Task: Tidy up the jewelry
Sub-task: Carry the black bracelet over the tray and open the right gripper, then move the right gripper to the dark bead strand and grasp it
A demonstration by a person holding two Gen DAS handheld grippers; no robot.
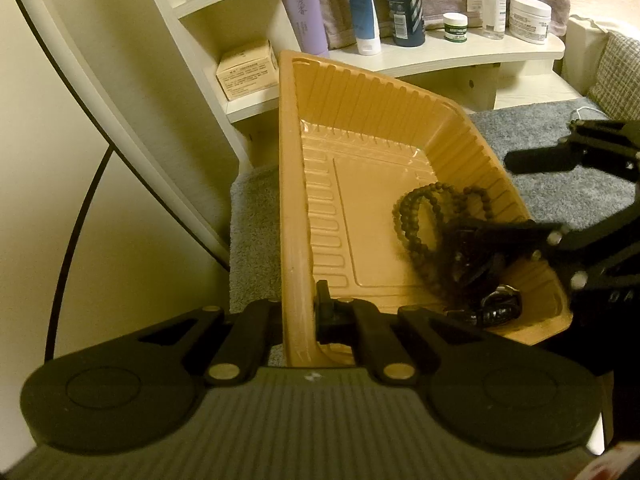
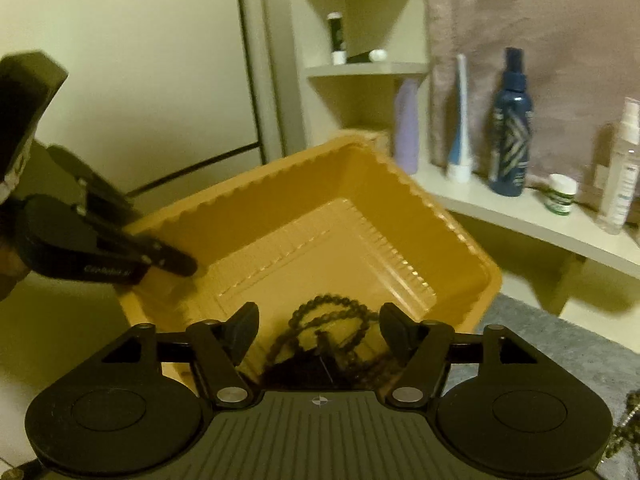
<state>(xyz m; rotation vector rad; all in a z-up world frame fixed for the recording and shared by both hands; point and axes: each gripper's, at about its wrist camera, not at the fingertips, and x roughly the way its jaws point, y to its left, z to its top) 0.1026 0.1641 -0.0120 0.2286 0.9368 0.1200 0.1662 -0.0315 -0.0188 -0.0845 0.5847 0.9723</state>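
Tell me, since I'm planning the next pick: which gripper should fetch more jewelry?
Right. The right gripper is open above the bead strand in the orange tray, holding nothing. The left gripper is shut on the tray's rim, steadying it.

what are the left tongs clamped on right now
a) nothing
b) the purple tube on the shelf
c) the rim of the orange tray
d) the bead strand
c: the left tongs pinch the orange tray by its near rim, while the bead strand lies loose inside.

Purple tube: two vertical Chinese characters; other labels too blurred to read.
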